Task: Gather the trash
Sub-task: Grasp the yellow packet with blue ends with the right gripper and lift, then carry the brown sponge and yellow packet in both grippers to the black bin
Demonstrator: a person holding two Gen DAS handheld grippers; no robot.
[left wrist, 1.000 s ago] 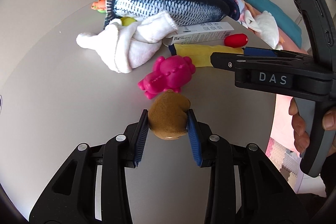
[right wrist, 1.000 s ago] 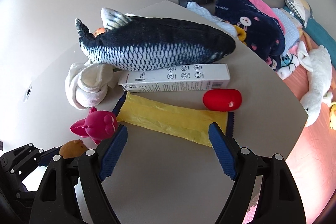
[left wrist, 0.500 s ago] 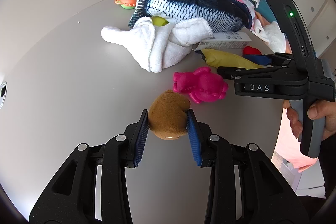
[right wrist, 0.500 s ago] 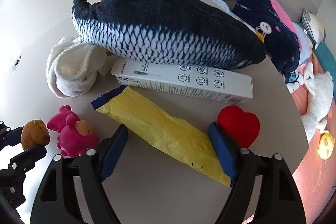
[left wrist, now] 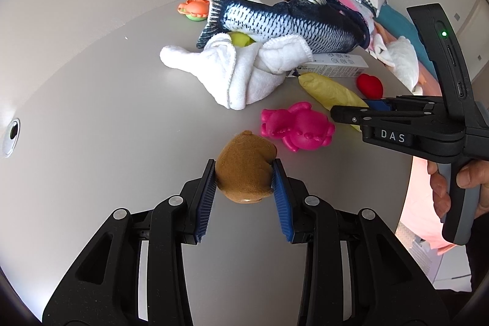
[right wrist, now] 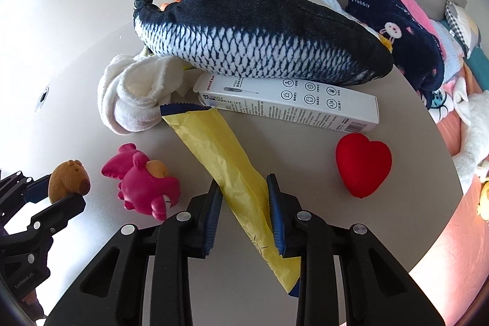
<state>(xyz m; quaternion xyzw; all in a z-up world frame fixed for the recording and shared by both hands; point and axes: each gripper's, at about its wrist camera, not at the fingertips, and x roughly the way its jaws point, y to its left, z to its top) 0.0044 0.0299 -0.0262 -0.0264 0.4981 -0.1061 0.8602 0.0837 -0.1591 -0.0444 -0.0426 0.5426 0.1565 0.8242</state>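
yellow crinkled wrapper [right wrist: 226,170] lay slantwise on the grey surface [right wrist: 305,161], its blue serrated end touching the white box [right wrist: 290,103] and the white towel [right wrist: 137,100] just left of that box. the right gripper [right wrist: 244,210] had just been closing, and its blue fingers [right wrist: 276,213] now pressed on the wrapper's lower part from both sides, the far tip of the wrapper poking out below them. right of the wrapper, a little apart from it, sat a red heart [right wrist: 363,170]. left of the wrapper lay a pink bear toy [right wrist: 143,182]. beyond the wrapper, the big plush fish [right wrist: 259,32] rested on the box and on the towel. further left of the pink toy, the left gripper [left wrist: 244,182] was clamped on a brown fuzzy toy animal [left wrist: 244,170], its blue fingers [left wrist: 207,191] squeezing the toy's sides above the surface. a small orange toy [left wrist: 194,9] lay past the fish's tail. a hand [left wrist: 449,188] held the right gripper's handle. off the surface's edge, past the heart, lay heaped clothes [right wrist: 397,29].
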